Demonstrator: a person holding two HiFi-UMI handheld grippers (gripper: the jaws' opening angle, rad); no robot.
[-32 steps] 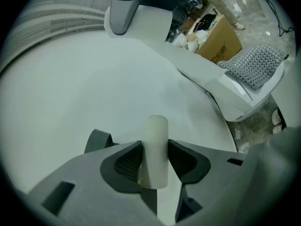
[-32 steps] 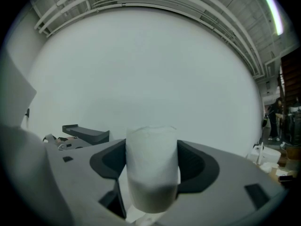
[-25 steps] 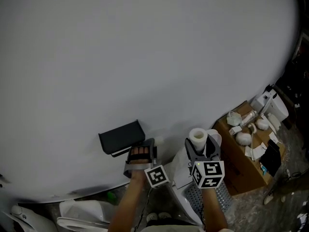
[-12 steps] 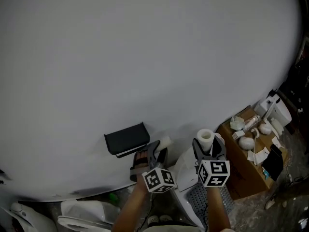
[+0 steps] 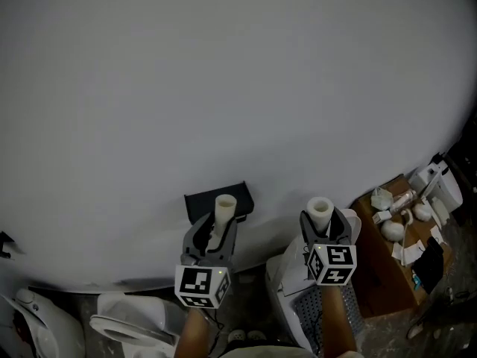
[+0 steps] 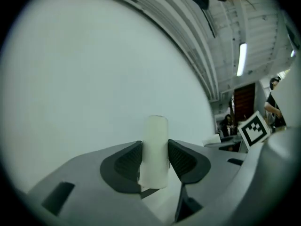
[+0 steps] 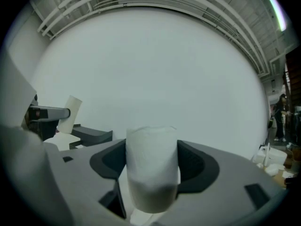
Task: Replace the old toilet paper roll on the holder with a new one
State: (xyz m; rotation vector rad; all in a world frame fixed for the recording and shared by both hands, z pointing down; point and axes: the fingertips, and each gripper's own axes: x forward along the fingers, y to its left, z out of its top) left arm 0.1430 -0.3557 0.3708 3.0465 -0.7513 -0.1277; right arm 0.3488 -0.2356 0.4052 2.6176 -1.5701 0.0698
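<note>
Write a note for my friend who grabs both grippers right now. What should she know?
Left gripper: shut on the old tube, held upright, off the holder.
Right gripper: shut on the new roll, upright, beside the left one.
Black holder: on the wall behind the left gripper; nothing seen on it.
Done: the old tube is out.
Left: probably put the tube aside, then fit the new roll on the holder.
</note>
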